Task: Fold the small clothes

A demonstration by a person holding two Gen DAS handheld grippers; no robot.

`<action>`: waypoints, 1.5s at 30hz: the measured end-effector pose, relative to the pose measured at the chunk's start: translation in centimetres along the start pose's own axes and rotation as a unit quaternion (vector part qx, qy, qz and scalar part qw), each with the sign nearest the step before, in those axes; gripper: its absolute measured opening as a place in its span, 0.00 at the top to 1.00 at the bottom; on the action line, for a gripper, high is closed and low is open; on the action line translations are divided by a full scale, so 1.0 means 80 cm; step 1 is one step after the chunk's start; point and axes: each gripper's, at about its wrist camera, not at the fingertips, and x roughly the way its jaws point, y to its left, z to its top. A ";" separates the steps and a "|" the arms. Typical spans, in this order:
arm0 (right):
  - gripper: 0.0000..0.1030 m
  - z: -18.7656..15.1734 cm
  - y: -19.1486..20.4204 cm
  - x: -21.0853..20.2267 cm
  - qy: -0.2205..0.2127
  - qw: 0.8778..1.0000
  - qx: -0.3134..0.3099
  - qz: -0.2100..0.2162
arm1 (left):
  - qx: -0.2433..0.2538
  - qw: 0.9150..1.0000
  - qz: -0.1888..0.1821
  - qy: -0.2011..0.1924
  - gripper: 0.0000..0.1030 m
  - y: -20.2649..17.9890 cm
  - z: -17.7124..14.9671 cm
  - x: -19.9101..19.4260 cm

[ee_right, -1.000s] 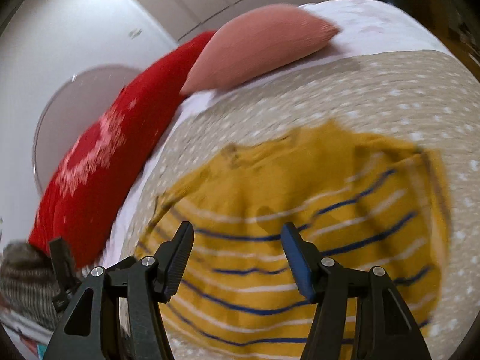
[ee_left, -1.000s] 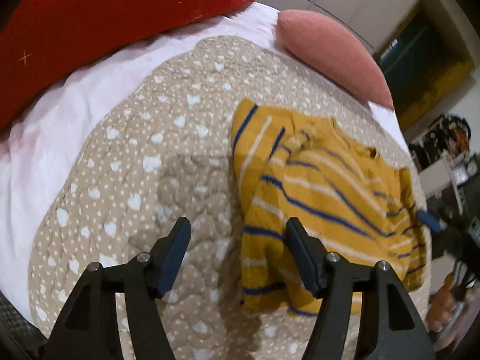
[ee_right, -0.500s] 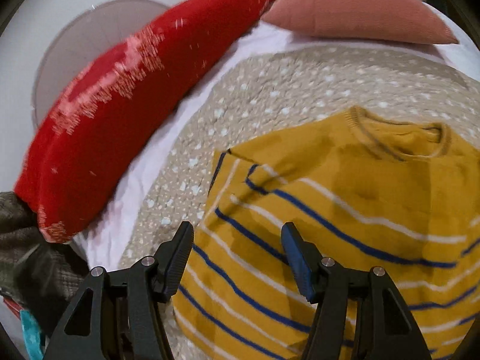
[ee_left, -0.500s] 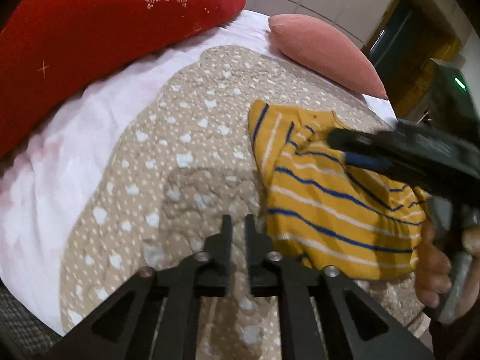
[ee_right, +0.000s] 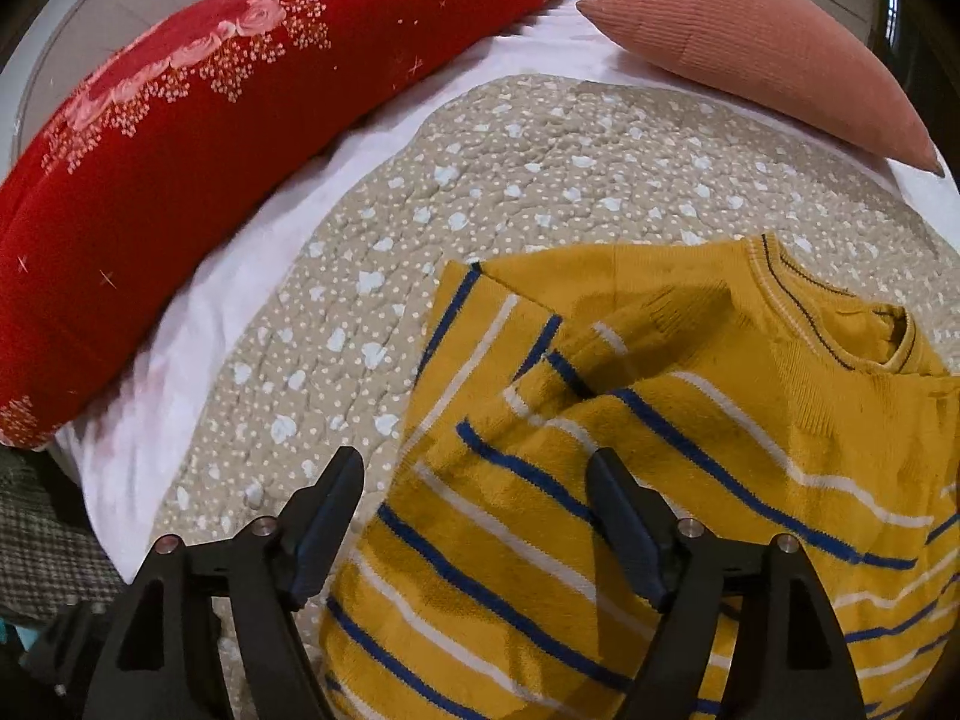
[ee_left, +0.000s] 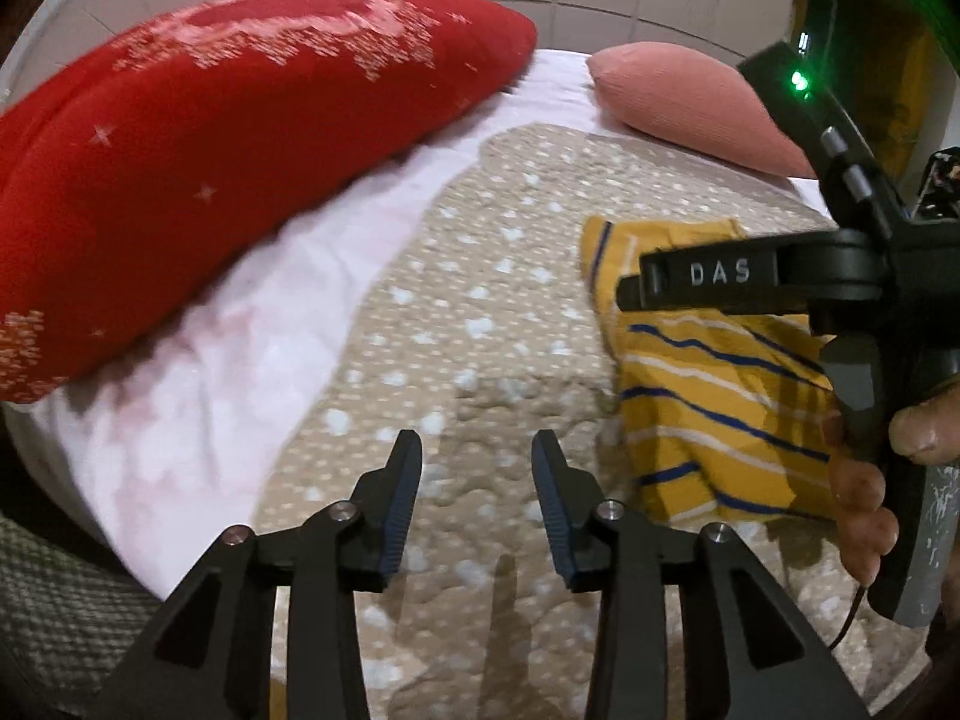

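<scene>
A small mustard-yellow sweater with blue and white stripes (ee_right: 690,450) lies on the beige spotted quilt (ee_right: 540,180), one sleeve folded across its front, collar at the far right. My right gripper (ee_right: 477,474) is open and empty, hovering over the sweater's left edge. In the left wrist view the sweater (ee_left: 708,408) lies to the right, partly hidden by the right gripper's body (ee_left: 780,276) and the hand holding it. My left gripper (ee_left: 477,462) is open and empty over bare quilt (ee_left: 468,324), left of the sweater.
A long red floral pillow (ee_right: 210,120) lies along the left. A pink ribbed cushion (ee_right: 750,42) sits at the far end. A white sheet (ee_left: 228,360) borders the quilt. A grey woven surface (ee_left: 54,600) lies beyond the bed's near-left edge.
My left gripper shut about half a second ago and has opened again, moving left away from the sweater. My right gripper has swung over the sweater's left edge, staying open.
</scene>
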 end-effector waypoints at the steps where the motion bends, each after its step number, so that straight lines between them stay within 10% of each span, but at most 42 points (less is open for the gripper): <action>1: 0.19 -0.001 0.002 0.002 0.001 1.000 -0.004 -0.005 | 0.001 1.000 0.006 -0.004 0.62 0.002 -0.001 -0.003; 12: 0.18 -0.021 0.056 0.046 0.037 0.979 -0.122 -0.159 | -0.005 1.000 0.022 -0.009 0.58 0.012 -0.012 -0.019; 13: 0.21 -0.023 0.059 0.045 0.032 0.977 -0.126 -0.168 | -0.008 1.000 0.021 -0.007 0.58 0.014 -0.013 -0.020; 15: 0.62 -0.026 0.062 0.034 0.011 0.974 -0.131 -0.183 | -0.015 1.000 0.017 -0.005 0.58 0.016 -0.015 -0.021; 18: 0.82 -0.026 0.049 0.006 -0.019 0.982 -0.109 -0.151 | -0.026 1.000 0.014 -0.002 0.58 0.020 -0.019 -0.029; 25: 0.84 -0.025 -0.055 -0.092 -0.101 0.993 0.016 -0.052 | -0.032 0.999 0.010 0.003 0.58 0.003 -0.020 -0.050; 38: 0.84 -0.150 -0.360 -0.178 -0.158 0.952 0.260 -0.008 | 0.035 0.997 -0.056 0.029 0.57 -0.131 -0.010 -0.047; 45: 0.75 -0.196 -0.415 -0.175 -0.158 0.940 0.302 0.031 | 0.063 0.992 -0.093 0.053 0.57 -0.193 -0.009 -0.039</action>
